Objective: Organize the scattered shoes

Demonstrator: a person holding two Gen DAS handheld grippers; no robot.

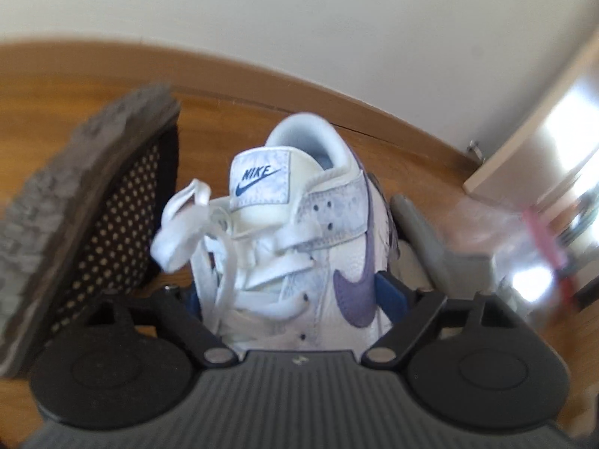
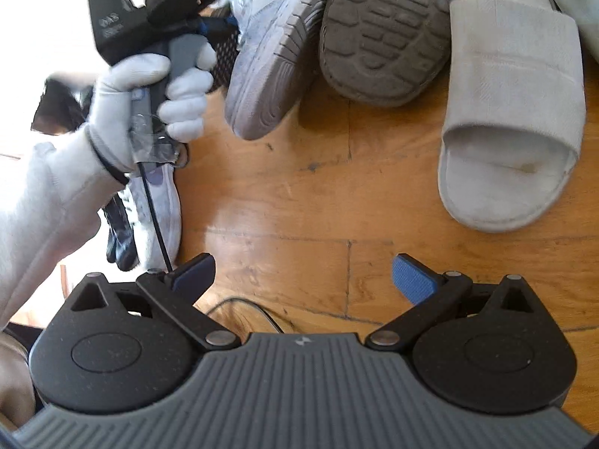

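White leather sneaker with a purple swoosh and white laces (image 1: 299, 232) sits between the two blue pads of the left gripper (image 1: 290, 292). The pads press on both sides of the shoe, so the left gripper is closed on it. From the right wrist view, this same sneaker (image 2: 269, 48) is tipped with its grey sole facing out, and a white-gloved hand (image 2: 149, 101) holds the left gripper's handle.

Just beside the sneaker is a dark shoe with cream dots and a rough grey sole (image 1: 75, 217), tilted up on its side. In the right wrist view its grey sole (image 2: 382, 33) touches the sneaker's sole.

A pale grey slide sandal (image 2: 513, 112) lies flat on the wooden floor (image 2: 299, 194), near the dark shoe. A second white sneaker (image 2: 157, 217) lies on the floor under the gloved arm.

The right gripper (image 2: 303, 280) hangs over bare floor with its blue pads spread wide, holding nothing.
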